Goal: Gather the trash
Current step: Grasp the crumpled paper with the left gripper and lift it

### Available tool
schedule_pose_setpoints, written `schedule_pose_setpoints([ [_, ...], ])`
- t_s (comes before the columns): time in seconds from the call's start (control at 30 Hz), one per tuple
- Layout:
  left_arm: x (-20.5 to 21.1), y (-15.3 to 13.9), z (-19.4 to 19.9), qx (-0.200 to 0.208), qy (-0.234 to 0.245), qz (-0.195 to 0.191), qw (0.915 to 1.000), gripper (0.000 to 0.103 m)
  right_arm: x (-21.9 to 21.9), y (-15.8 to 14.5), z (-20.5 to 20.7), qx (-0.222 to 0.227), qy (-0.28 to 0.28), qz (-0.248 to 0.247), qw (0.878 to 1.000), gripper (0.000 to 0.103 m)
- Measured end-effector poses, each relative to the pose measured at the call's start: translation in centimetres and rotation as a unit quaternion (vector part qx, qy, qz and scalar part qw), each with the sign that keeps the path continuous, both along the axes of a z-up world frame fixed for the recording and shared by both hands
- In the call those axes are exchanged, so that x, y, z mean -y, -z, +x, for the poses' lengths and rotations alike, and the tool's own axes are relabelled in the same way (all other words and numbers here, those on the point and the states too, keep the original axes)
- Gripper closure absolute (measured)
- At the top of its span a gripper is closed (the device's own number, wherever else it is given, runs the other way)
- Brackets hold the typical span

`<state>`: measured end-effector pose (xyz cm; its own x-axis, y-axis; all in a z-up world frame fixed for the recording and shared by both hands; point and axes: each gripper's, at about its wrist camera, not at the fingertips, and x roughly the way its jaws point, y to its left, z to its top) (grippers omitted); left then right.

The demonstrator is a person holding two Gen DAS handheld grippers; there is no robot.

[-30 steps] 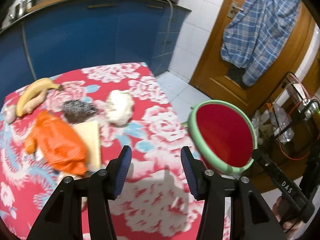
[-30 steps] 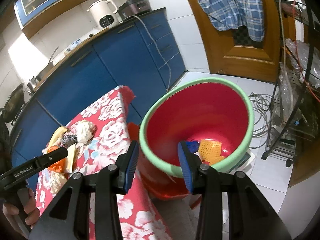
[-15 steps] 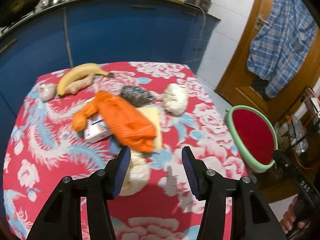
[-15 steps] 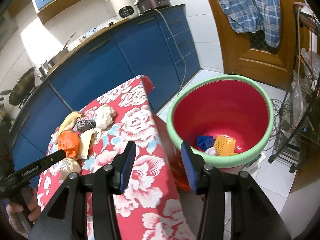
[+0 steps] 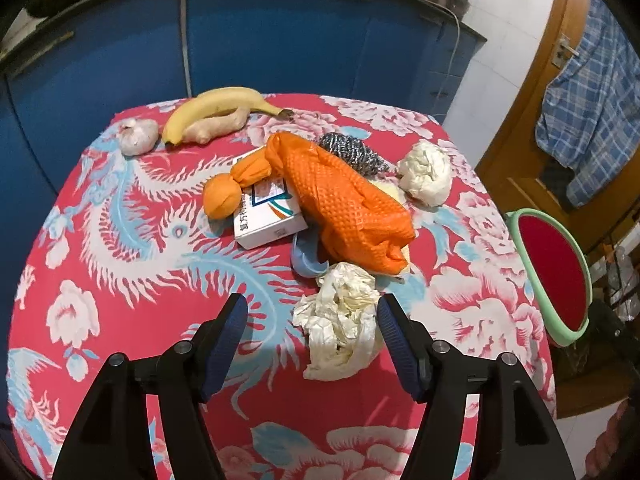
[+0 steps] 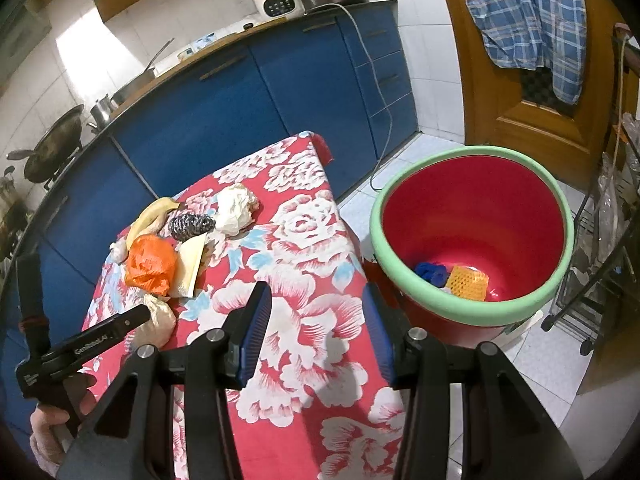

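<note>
A red floral tablecloth carries the clutter. The left gripper — jaws just widened, nothing pinched — frames the near crumpled paper wad. Best to centre it, drop lower, then squeeze gently. The right gripper hangs half-open and empty beside the red bin.

Your left gripper, its jaws just widened, frames a crumpled tissue without pressing it on the tablecloth, before an orange bag, box, banana and, right, bin.
</note>
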<state>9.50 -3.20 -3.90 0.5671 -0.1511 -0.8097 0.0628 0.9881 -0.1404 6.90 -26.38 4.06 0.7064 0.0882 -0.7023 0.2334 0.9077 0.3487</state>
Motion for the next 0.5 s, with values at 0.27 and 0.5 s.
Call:
schedule_pose_setpoints([
  [0.27,0.3,0.6,0.1,-0.004,0.019,-0.021,0.9996,0.032,-1.2,0.3,0.6,-0.005,-0.014,0.0,1.0,0.054],
  [0.5,0.9,1.6,0.2,-0.024,0.041,-0.047,0.9978,0.034,-1.8,0.7,1.3,-0.013,-0.025,0.002,1.0,0.054],
])
